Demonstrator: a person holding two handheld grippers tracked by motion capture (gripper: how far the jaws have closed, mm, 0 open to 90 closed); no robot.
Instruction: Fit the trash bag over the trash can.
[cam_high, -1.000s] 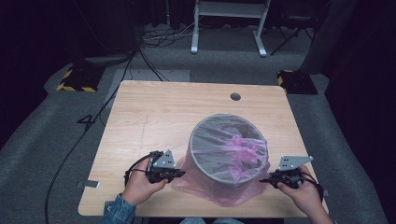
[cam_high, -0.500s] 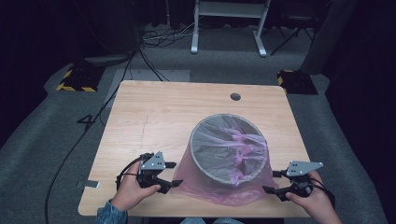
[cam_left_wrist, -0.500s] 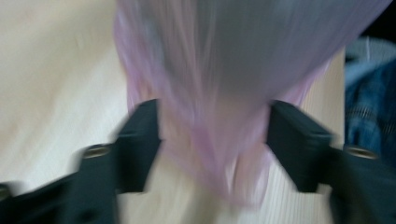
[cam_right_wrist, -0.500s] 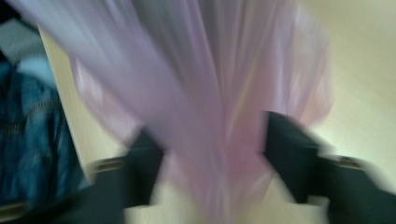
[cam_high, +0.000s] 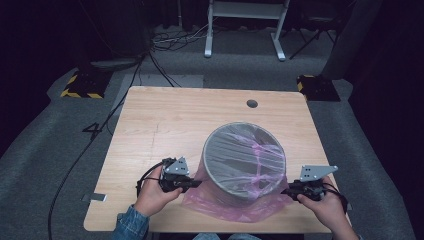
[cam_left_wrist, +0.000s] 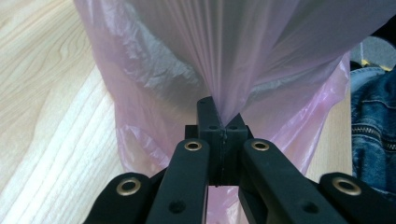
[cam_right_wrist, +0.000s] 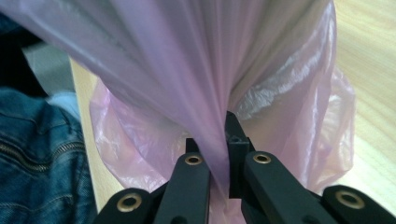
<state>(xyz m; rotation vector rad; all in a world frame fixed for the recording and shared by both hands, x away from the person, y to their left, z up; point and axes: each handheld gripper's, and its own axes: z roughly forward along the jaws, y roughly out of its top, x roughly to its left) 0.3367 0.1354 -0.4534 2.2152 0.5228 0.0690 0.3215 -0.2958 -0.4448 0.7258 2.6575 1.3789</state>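
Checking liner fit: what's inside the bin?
The pink bag lines the grey bin, its skirt draped outside onto the table. Nothing else visible inside; the plastic hides the bin's bottom.

The translucent pink plastic bag lines a grey bin on the pale wood-grain table. Both grippers are black with brass-coloured rivets. The sleeve is blue, probably denim.

A light wooden counter with a round cable hole near its far edge carries a grey bin lined with a pink plastic bag, whose loose skirt spreads on the wood toward the near edge.
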